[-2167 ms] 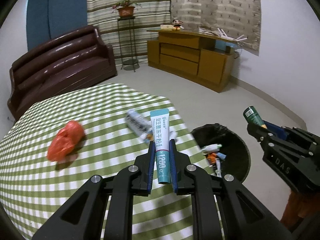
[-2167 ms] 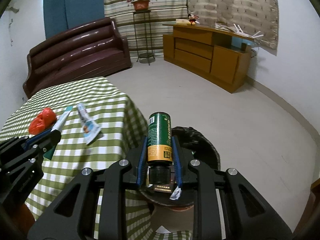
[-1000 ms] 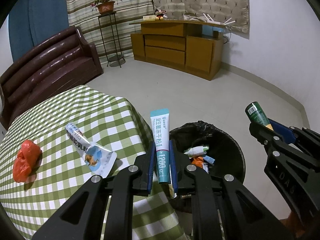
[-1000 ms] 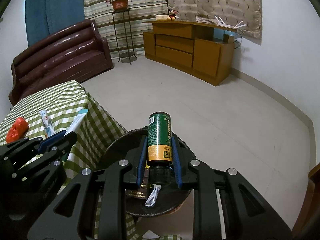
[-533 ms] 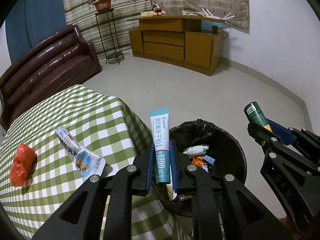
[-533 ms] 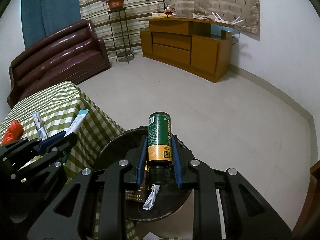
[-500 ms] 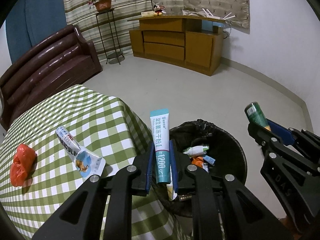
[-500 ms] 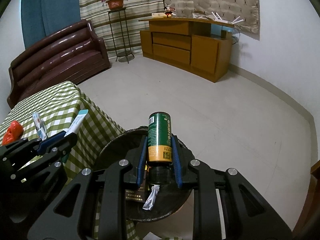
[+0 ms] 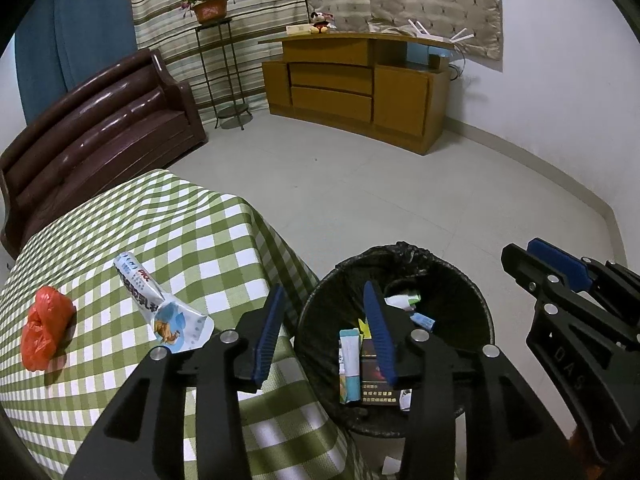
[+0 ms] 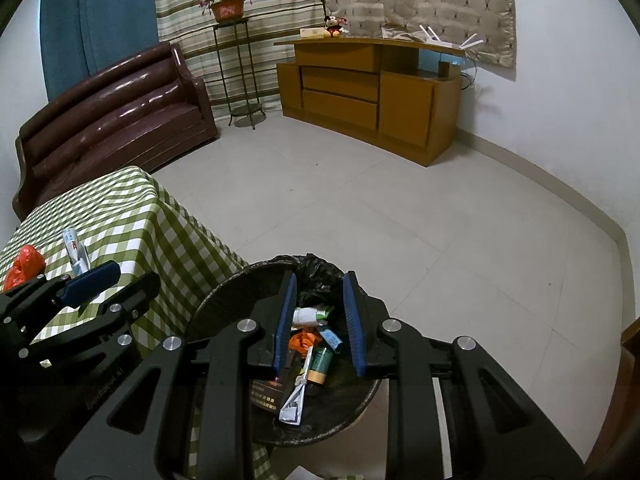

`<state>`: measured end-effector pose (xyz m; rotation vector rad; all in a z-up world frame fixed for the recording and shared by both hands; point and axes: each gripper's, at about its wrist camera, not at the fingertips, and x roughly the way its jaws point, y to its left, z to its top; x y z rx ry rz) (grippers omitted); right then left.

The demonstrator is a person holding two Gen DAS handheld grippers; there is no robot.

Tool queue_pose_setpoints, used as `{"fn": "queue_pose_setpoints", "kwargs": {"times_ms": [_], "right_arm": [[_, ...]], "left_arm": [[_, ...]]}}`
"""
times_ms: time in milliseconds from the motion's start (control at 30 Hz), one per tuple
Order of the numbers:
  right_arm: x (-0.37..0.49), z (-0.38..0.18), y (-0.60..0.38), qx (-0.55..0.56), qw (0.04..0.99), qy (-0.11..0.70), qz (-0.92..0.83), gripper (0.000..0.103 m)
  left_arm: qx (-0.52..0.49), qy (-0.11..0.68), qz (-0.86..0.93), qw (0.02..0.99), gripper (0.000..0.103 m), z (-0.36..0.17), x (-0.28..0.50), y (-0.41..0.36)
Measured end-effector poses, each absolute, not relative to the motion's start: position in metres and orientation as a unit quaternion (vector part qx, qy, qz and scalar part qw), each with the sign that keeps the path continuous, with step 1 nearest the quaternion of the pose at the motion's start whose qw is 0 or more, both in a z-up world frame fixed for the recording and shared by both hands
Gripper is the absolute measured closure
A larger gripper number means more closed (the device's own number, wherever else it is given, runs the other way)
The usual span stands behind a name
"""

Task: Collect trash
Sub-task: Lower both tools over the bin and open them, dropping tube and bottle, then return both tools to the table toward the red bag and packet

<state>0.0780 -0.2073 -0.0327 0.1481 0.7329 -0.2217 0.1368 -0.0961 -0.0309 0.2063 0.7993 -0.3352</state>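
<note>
A black-lined trash bin [image 9: 472, 300] [image 10: 224, 292] stands on the floor beside the checked table. My left gripper [image 9: 324, 308] is open and empty above the bin's near edge; the teal toothpaste tube [image 9: 349, 364] now lies in the bin. My right gripper [image 10: 320, 296] is open and empty over the bin; the green bottle [image 10: 321, 365] lies inside among several scraps. On the table lie a crumpled white tube [image 9: 160, 308] [image 10: 74, 250] and a red plastic bag [image 9: 46, 326] [image 10: 22, 266].
The green-checked tablecloth [image 9: 120, 240] hangs down next to the bin. A brown sofa [image 9: 92, 128], a plant stand [image 9: 218, 76] and a wooden cabinet [image 9: 360, 88] stand at the back. Tiled floor [image 10: 400, 208] lies beyond the bin.
Both grippers opened. The toothpaste tube dropped from the left and the green bottle from the right into the bin.
</note>
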Motion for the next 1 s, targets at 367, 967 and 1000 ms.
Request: {"fn": "queue_pose_setpoints", "kwargs": {"times_ms": [367, 967, 1000], "right_arm": [[0.076, -0.032, -0.209, 0.071, 0.926, 0.356, -0.108, 0.063], [0.072, -0.026, -0.208, 0.068, 0.926, 0.353, -0.113, 0.047], [0.071, -0.026, -0.208, 0.069, 0.926, 0.352, -0.115, 0.045]], "left_arm": [[0.099, 0.386, -0.164, 0.903, 0.051, -0.031, 0.137, -0.091], [0.088, 0.375, -0.153, 0.91, 0.034, -0.019, 0.132, -0.077], [0.087, 0.375, -0.152, 0.91, 0.033, -0.018, 0.131, -0.075]]}}
